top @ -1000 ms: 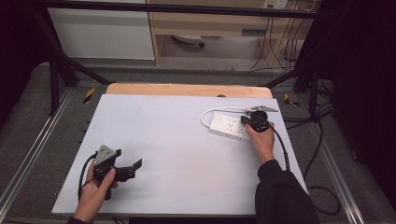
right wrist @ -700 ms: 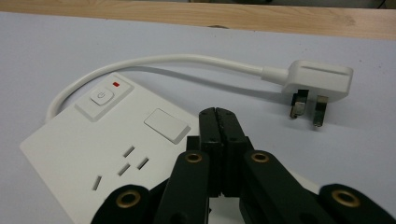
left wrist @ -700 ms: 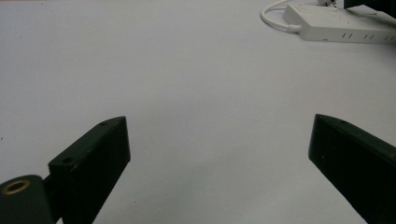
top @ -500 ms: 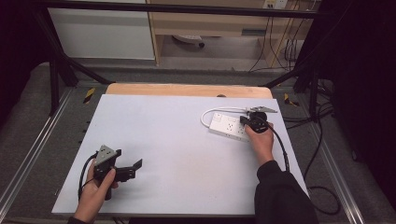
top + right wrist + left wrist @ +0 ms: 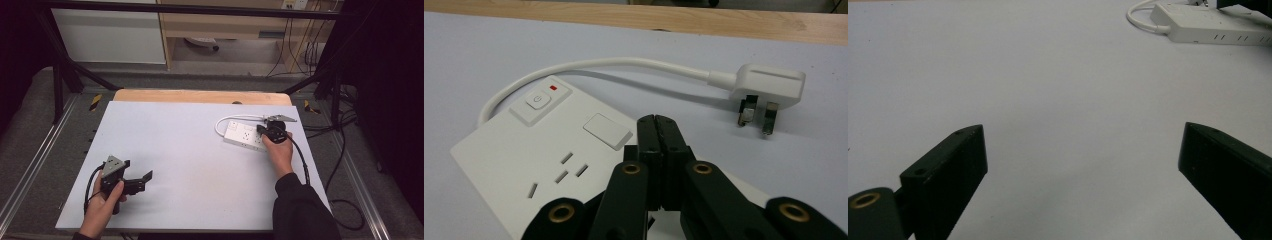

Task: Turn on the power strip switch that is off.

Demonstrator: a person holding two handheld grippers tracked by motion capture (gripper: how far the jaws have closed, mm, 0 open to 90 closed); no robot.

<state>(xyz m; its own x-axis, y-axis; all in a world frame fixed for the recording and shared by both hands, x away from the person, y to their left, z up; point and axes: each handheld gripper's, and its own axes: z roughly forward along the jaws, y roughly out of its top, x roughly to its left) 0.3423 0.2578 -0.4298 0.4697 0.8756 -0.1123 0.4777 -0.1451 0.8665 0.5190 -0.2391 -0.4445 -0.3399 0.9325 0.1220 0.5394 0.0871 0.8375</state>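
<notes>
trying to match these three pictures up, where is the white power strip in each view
High view: power strip right of centre on the table, under the right tool.
Left gripper view: top right corner, far across the table.
Right gripper view: lower left, beneath the shut jaws.
Shared landmark: its looping white cord.

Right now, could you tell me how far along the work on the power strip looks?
Early. The right gripper is shut, empty, over the power strip, near its sockets. The plug lies loose on the table, its cord looping back to the strip, so nothing is plugged in. The left gripper is open and empty over bare table, apart from the strip. Any handling of plug or switch looks still to do.
</notes>
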